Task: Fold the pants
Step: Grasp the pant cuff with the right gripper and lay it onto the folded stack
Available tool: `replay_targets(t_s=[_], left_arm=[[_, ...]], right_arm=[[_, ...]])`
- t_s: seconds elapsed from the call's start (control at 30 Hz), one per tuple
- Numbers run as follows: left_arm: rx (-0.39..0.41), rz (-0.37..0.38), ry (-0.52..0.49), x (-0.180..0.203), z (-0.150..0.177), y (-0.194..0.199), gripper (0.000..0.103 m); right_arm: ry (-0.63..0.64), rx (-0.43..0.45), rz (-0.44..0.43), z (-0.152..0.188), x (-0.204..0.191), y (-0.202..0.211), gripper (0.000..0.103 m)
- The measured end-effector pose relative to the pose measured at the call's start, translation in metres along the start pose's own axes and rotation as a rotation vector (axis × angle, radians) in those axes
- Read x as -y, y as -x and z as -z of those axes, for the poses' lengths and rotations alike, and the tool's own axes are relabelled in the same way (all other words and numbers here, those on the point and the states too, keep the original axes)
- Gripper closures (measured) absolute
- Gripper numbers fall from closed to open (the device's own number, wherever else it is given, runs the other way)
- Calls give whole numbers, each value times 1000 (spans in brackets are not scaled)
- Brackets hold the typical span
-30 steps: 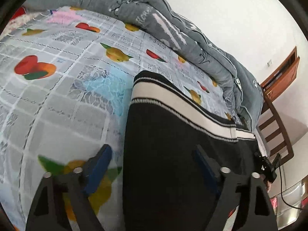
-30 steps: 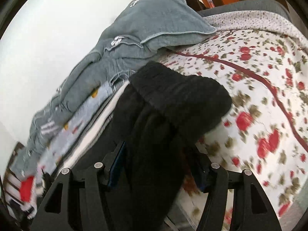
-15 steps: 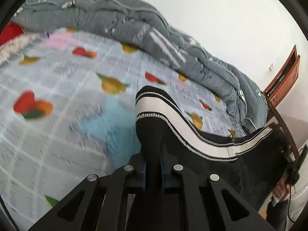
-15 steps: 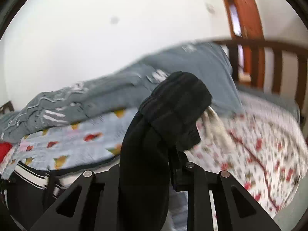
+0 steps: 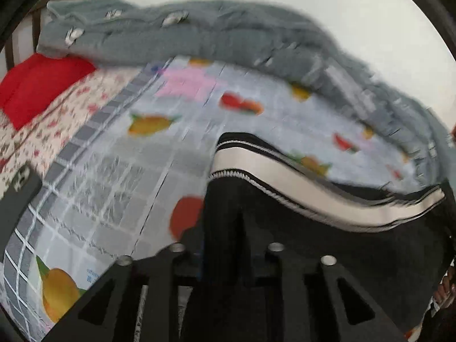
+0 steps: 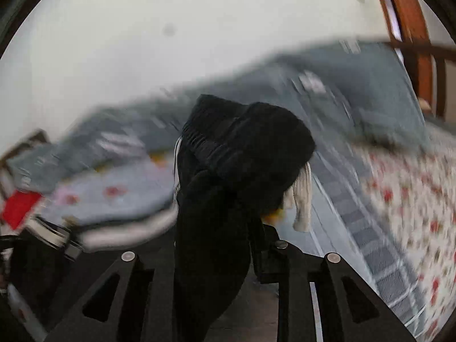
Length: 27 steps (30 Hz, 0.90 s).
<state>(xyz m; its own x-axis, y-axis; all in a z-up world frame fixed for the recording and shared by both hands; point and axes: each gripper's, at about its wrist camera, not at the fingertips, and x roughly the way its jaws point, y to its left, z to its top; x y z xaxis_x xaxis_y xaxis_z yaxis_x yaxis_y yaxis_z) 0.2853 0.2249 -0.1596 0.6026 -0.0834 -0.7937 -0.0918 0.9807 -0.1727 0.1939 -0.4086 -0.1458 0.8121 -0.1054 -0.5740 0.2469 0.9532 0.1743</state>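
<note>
Left wrist view has the left gripper [image 5: 225,245] with its jaws easing apart yet pinching the black pants [image 5: 327,228] by the striped edge, while the right gripper [image 6: 216,245], jaws likewise easing, clamps the waistband end, lifting both above the bed [image 5: 114,171], apparently to fold them over.

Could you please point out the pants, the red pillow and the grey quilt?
pants [image 5: 327,179]: left wrist view, white side stripe.
red pillow [image 5: 40,85]: left wrist view, its middle.
grey quilt [image 5: 199,34]: left wrist view, upper fold.
</note>
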Motion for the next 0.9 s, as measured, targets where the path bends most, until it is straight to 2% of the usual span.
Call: replay_targets(t_s=[0.07, 0.1, 0.13, 0.17, 0.2, 0.23, 0.27, 0.33, 0.5, 0.57, 0.7, 0.77, 0.9], left_arm=[[-30, -19, -3, -2, 10, -10, 64], [-17, -26, -14, -1, 15, -9, 55], [0, -36, -29, 2, 20, -5, 46], [15, -47, -45, 5, 24, 0, 42], [27, -53, -54, 7, 28, 6, 39], [38, -47, -61, 8, 32, 13, 39], [44, -36, -67, 10, 36, 19, 38], [48, -28, -73, 11, 45, 27, 31], [34, -43, -83, 5, 80, 33, 27], [66, -32, -66, 0, 94, 41, 21], [84, 20, -11, -11, 109, 54, 18], [85, 30, -8, -12, 115, 57, 18], [102, 4, -42, -9, 126, 62, 17]], right_arm=[[-47, -94, 54, 19, 19, -23, 64], [-73, -151, 57, 25, 29, -29, 60], [-107, -184, 14, 31, 40, -29, 60], [-116, -173, 0, 33, 44, -23, 57], [-110, -154, 23, 35, 47, -11, 50], [-88, -139, 62, 36, 47, -2, 47], [-52, -123, 101, 38, 45, 11, 47], [-14, -116, 125, 40, 43, 27, 47], [38, -59, 175, 27, 16, 61, 47], [59, -51, 121, 17, -8, 66, 47], [128, -63, -37, 11, -75, 63, 47], [169, -94, -142, 18, -116, 59, 47], [243, -133, -279, 41, -187, 54, 47]])
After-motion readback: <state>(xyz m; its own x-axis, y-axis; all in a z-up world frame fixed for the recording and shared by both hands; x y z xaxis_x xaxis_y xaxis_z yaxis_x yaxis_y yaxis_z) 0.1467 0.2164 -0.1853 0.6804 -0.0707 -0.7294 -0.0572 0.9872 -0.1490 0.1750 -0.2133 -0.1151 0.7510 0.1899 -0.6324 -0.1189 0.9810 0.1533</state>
